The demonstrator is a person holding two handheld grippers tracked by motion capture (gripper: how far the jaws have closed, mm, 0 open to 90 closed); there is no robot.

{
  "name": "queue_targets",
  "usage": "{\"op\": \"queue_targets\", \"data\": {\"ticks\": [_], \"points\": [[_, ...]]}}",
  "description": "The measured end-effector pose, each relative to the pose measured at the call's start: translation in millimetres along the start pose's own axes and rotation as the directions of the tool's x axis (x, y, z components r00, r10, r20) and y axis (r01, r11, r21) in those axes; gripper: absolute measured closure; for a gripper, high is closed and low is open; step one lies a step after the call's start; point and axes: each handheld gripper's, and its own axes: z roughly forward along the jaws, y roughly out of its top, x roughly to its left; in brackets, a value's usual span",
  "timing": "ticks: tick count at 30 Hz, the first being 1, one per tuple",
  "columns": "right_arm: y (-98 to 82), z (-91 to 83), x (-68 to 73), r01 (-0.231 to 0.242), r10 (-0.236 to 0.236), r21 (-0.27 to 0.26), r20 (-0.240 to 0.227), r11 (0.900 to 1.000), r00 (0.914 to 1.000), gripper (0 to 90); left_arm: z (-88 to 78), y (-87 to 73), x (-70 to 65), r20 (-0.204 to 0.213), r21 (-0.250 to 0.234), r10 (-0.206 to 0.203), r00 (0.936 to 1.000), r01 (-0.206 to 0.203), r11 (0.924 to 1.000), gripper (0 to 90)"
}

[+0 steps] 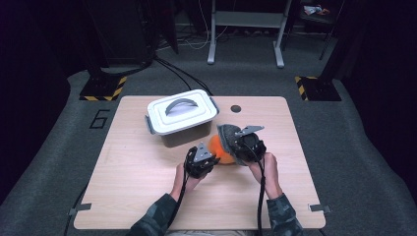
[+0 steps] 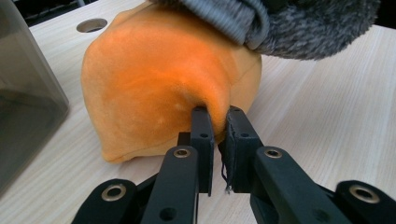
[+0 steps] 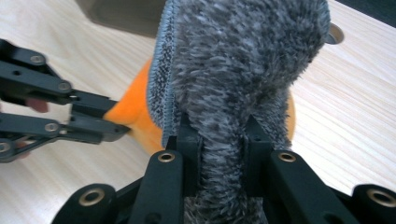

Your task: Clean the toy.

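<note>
Left gripper view: my left gripper [image 2: 215, 116] pinches the orange plush toy [image 2: 163, 74]; my right gripper [image 3: 219, 135] clamps the grey fuzzy hat [image 3: 243, 60].

Orange plush toy [image 2: 163, 79] showing soft, matt velvety cloth; grey fuzzy hat [image 3: 243, 70] showing shaggy ribbed-edged knit; table [image 2: 327, 116] showing pale, smooth matt wood grain.

Left gripper [image 1: 200, 158]: jaws clamped, held low. Right gripper [image 1: 244, 140]: jaws clamped, held close beside it. Forearms extended forward.
</note>
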Motion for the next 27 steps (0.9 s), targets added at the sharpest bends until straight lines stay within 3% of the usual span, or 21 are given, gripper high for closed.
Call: {"op": "queue_targets", "data": {"ticks": [16, 22, 27], "points": [[-10.4, 8.5, -28.9, -0.081, 0.078, 0.037, 0.068, 0.996, 0.9946, 74.1, 1.5, -5.8, 8.4, -0.004, 0.007, -0.049, 0.9988, 0.049, 0.9988, 83.2], [-19.9, 18.9, -43.6, -0.126, 0.116, 0.083, 0.108, 0.989, 0.9874, 74.1, 1.4, -8.4, 10.0, -0.004, 0.015, -0.058, 0.9983, 0.058, 0.9982, 83.2], [-27.0, 29.6, -51.5, -0.157, 0.146, 0.116, 0.1, 0.981, 0.9842, 74.0, 1.7, -8.6, 10.8, 0.002, 0.021, -0.06, 0.9982, 0.06, 0.998, 83.1]]}}
